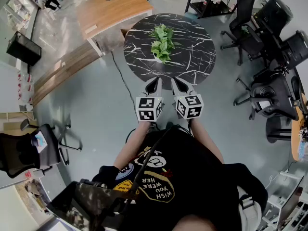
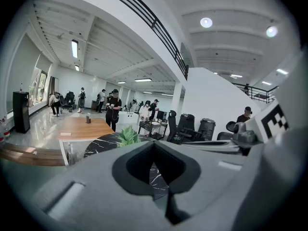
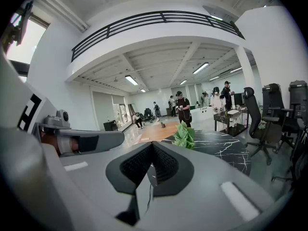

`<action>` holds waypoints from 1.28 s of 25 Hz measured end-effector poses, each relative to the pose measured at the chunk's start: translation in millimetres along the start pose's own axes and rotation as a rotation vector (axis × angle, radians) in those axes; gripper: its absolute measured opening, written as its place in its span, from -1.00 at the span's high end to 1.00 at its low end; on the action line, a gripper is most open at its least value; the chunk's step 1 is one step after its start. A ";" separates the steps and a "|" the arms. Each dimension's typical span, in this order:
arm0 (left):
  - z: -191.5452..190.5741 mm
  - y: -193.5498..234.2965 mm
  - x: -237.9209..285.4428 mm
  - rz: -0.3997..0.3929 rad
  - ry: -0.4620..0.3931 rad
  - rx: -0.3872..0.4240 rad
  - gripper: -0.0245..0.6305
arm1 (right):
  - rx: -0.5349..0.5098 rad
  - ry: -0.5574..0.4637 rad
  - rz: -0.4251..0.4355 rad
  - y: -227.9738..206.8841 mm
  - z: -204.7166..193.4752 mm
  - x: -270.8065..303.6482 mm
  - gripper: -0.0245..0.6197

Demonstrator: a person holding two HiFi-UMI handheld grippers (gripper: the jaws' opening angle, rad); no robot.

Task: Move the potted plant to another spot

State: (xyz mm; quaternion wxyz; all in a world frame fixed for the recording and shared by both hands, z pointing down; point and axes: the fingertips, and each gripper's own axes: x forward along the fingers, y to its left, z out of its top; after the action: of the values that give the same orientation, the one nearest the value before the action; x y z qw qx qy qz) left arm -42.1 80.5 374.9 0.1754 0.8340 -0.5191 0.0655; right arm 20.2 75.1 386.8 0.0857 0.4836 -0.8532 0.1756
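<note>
The potted plant [image 1: 161,43], leafy green in a white pot, stands near the middle of a round black marble table [image 1: 197,47]. Both grippers hover side by side short of the table's near edge, pointing at it. My left gripper [image 1: 155,83] is shut with nothing between its jaws, and so is my right gripper [image 1: 177,83]. In the left gripper view the plant [image 2: 128,136] shows just above the closed left gripper [image 2: 154,143]. In the right gripper view the plant [image 3: 184,134] sits right of the closed right gripper [image 3: 152,143], on the table [image 3: 226,148].
A wooden desk [image 1: 110,8] stands behind the table to the left, with a long wooden bench [image 1: 57,71] beside it. Several black office chairs [image 1: 269,28] crowd the right side. A black cable [image 1: 122,81] runs across the grey floor. People [image 2: 114,109] stand far off.
</note>
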 end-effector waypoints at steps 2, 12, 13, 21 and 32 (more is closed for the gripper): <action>1.9 1.4 0.3 0.000 -0.003 0.002 0.91 | 0.001 0.001 -0.001 0.6 -0.1 1.0 0.92; 1.1 5.8 0.0 0.008 -0.005 0.000 0.91 | -0.012 0.005 -0.005 -0.3 0.5 2.8 0.92; 0.8 6.8 -0.7 0.009 -0.006 -0.003 0.91 | -0.014 0.003 -0.004 0.4 0.4 2.9 0.92; -13.9 25.5 -5.2 0.003 0.017 -0.025 0.91 | -0.009 0.023 -0.010 6.6 -15.4 12.0 0.92; -43.4 55.3 18.9 -0.047 0.085 -0.029 0.91 | -0.004 0.096 -0.045 0.6 -49.8 47.7 0.92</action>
State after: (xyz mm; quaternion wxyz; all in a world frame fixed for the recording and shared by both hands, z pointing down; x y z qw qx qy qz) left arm -79.6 58.1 433.3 0.2109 0.8398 -0.4922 0.0889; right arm -6.2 56.5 447.8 0.1312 0.4934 -0.8374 0.1951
